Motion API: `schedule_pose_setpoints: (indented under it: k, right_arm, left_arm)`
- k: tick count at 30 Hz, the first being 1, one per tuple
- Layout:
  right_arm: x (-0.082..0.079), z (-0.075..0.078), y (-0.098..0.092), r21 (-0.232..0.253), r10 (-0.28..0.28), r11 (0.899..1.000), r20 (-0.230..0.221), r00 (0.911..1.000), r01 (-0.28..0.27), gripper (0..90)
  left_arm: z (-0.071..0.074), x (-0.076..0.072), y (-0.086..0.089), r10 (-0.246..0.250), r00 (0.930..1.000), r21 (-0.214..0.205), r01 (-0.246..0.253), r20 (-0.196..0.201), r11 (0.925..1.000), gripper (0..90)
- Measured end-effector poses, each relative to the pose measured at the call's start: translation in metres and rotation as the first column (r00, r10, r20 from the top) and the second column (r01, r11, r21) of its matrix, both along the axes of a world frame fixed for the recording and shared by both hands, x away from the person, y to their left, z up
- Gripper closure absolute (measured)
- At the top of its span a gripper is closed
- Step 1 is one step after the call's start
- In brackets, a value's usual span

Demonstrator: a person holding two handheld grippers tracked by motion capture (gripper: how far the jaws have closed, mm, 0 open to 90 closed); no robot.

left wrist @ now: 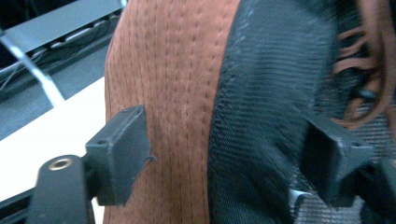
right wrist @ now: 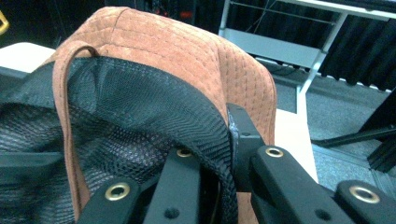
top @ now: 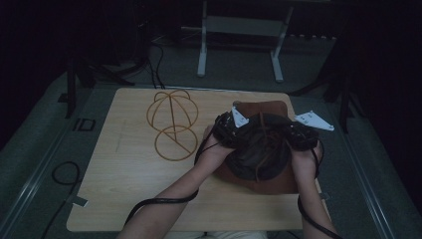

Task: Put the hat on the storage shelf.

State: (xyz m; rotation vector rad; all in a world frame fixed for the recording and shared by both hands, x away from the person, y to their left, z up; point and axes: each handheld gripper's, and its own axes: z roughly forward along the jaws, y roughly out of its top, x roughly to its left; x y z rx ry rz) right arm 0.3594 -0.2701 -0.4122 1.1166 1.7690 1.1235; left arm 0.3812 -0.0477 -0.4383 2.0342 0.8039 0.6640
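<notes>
1. You are at a light wooden table (top: 124, 199), with both forearms coming in from the near edge and a gripper in each hand.
2. A brown suede hat (top: 263, 107) with a black mesh lining (top: 259, 154) lies upside down on the right half of the table, its opening facing up, between your two hands.
3. Your left gripper (top: 226, 130) sits at the hat's left rim. In the left gripper view its jaws stand wide apart, and the hat's edge runs up between them: the brown suede (left wrist: 173, 93) lies nearer the left jaw, the black mesh (left wrist: 266, 107) nearer the right. Neither jaw presses on the fabric.
4. Your right gripper (top: 301, 135) sits at the hat's right rim. In the right gripper view its jaws are closed narrow on the rim, with the mesh lining on the inner side and the suede brim (right wrist: 187, 51) on the outer side.
5. A thin brown cord (right wrist: 65, 121) crosses the mesh inside the hat.
6. A gold wire hat stand (top: 172, 124) lies on the table, to the left of the hat and apart from it.
</notes>
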Motion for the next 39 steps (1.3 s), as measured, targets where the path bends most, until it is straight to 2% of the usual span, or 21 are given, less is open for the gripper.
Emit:
schedule_pose_setpoints:
  k: [2, 4, 5, 6, 8, 9, 11, 12, 20, 22, 26, 28, 31, 32, 34, 36, 37, 39]
  right_arm:
    - [-0.001, 0.001, 0.0, -0.001, 0.002, 1.0, 0.002, 1.0, -0.002, 84.2]
    - [-0.003, 0.001, 0.001, -0.002, 0.003, 1.0, 0.007, 1.0, -0.003, 84.2]
    - [-0.005, 0.001, 0.002, -0.004, 0.003, 1.0, 0.007, 1.0, -0.003, 84.2]
    - [-0.005, 0.001, 0.002, -0.004, 0.003, 1.0, 0.007, 1.0, -0.003, 84.2]
    - [-0.007, 0.001, 0.001, 0.008, 0.0, 1.0, 0.006, 1.0, 0.0, 84.2]
    - [-0.008, 0.001, 0.002, 0.013, 0.001, 1.0, 0.007, 1.0, -0.001, 84.2]
    - [-0.01, 0.0, 0.005, 0.008, 0.005, 1.0, 0.009, 0.9999, -0.005, 84.1]
    - [-0.01, -0.001, 0.006, 0.004, 0.006, 1.0, 0.005, 1.0, -0.006, 84.1]
    - [-0.018, -0.009, 0.009, 0.029, -0.014, 0.999, 0.009, 0.9999, 0.014, 81.5]
    - [-0.02, -0.01, 0.008, 0.048, -0.01, 0.999, 0.008, 0.9999, 0.009, 80.3]
    - [-0.027, -0.009, 0.006, 0.073, -0.001, 0.997, 0.008, 1.0, 0.001, 70.8]
    - [-0.032, -0.008, 0.003, 0.088, 0.017, 0.996, 0.011, 0.9998, -0.018, 65.2]
    - [-0.04, -0.006, -0.003, 0.123, 0.067, 0.99, 0.005, 0.9977, -0.067, 52.0]
    - [-0.041, -0.005, -0.004, 0.125, 0.078, 0.989, 0.0, 0.997, -0.077, 50.6]
    - [-0.046, -0.005, -0.008, 0.151, 0.129, 0.98, -0.009, 0.9916, -0.126, 41.2]
    - [-0.05, -0.005, -0.011, 0.165, 0.174, 0.972, -0.027, 0.9844, -0.167, 39.4]
    - [-0.053, -0.004, -0.014, 0.17, 0.193, 0.968, -0.02, 0.9811, -0.187, 35.4]
    - [-0.058, -0.003, -0.016, 0.138, 0.192, 0.972, -0.006, 0.9814, -0.189, 32.6]
  left_arm:
    - [-0.001, 0.001, -0.003, 0.02, 0.9997, 0.017, -0.021, 0.016, 0.9996, 28.0]
    - [-0.002, 0.001, -0.004, 0.042, 0.9986, 0.016, -0.043, 0.03, 0.9989, 38.4]
    - [-0.002, 0.002, -0.004, 0.05, 0.998, 0.016, -0.051, 0.037, 0.9986, 50.6]
    - [-0.002, 0.002, -0.004, 0.057, 0.9976, 0.013, -0.057, 0.04, 0.9983, 50.6]
    - [-0.004, 0.005, -0.004, 0.067, 0.9972, 0.005, -0.067, 0.034, 0.9977, 57.9]
    - [-0.004, 0.005, -0.005, 0.071, 0.9968, 0.005, -0.071, 0.036, 0.9975, 69.1]
    - [-0.005, 0.006, -0.005, 0.069, 0.9969, 0.005, -0.069, 0.039, 0.9976, 82.0]
    - [-0.005, 0.007, -0.004, 0.074, 0.9966, -0.001, -0.074, 0.036, 0.9973, 85.1]
    - [0.005, 0.008, -0.001, 0.089, 0.9952, -0.032, -0.087, 0.041, 0.9956, 86.9]
    - [0.008, 0.009, -0.001, 0.09, 0.9951, -0.048, -0.088, 0.041, 0.995, 86.9]
    - [0.018, 0.009, 0.0, 0.084, 0.9952, -0.062, -0.081, 0.05, 0.9948, 87.0]
    - [0.022, 0.009, 0.001, 0.075, 0.9961, -0.068, -0.072, 0.047, 0.9951, 87.0]
    - [0.026, 0.008, 0.002, 0.07, 0.9961, -0.08, -0.066, 0.053, 0.9946, 87.0]
    - [0.027, 0.007, 0.002, 0.067, 0.9962, -0.087, -0.062, 0.055, 0.9942, 87.1]
    - [0.028, 0.008, 0.003, 0.07, 0.9961, -0.086, -0.065, 0.054, 0.9941, 87.0]
    - [0.029, 0.008, 0.004, 0.073, 0.9956, -0.096, -0.068, 0.059, 0.9931, 87.0]
    - [0.029, 0.007, 0.005, 0.075, 0.9952, -0.099, -0.069, 0.062, 0.9927, 87.0]
    - [0.03, 0.006, 0.007, 0.074, 0.9938, -0.102, -0.066, 0.082, 0.9926, 87.0]
